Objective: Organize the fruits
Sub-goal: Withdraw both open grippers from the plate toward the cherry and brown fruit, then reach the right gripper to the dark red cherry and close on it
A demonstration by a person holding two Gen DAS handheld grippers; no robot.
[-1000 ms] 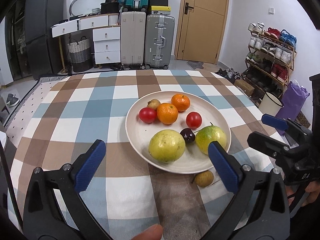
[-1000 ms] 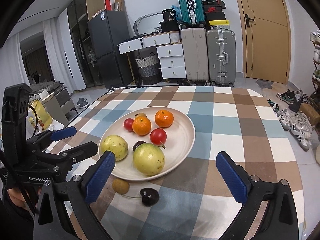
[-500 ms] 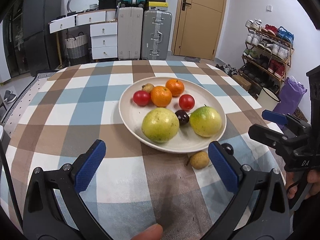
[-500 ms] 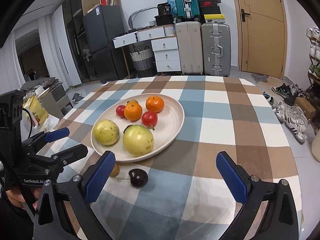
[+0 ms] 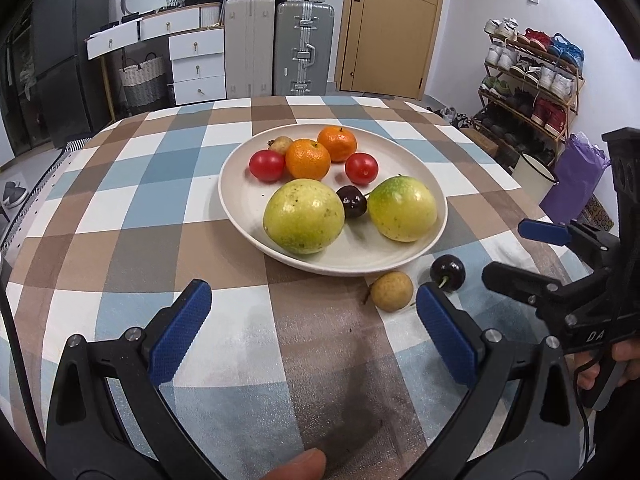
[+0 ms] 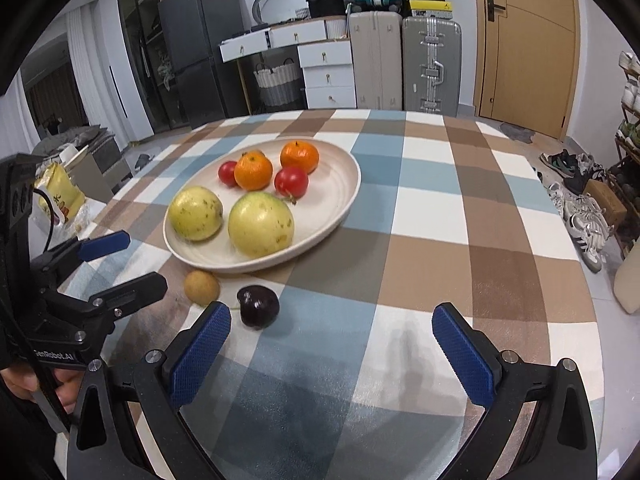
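A cream plate (image 5: 240, 216) (image 6: 340, 200) on the checked tablecloth holds two yellow-green fruits (image 5: 304, 216), two oranges (image 5: 308, 159), two red tomatoes (image 5: 266, 165), a dark cherry (image 5: 352, 201) and a small brown fruit (image 5: 280, 144). On the cloth in front of the plate lie a small brown longan (image 5: 391, 291) (image 6: 202, 287) and a dark cherry (image 5: 448, 273) (image 6: 258, 306). My left gripper (image 5: 312, 332) is open and empty, short of the longan. My right gripper (image 6: 332, 348) is open and empty, just behind the loose cherry.
The table's right edge drops toward a shoe rack (image 5: 532, 80) and a purple bag (image 5: 576, 176). Suitcases (image 5: 304, 48) and white drawers (image 5: 196, 64) stand behind the table. A yellow bag (image 6: 60, 200) lies off the table's left side.
Both grippers have drawn back toward me and lowered. The plate now sits farther ahead, and the loose longan and cherry show in front of the fingers. Nothing was grasped.
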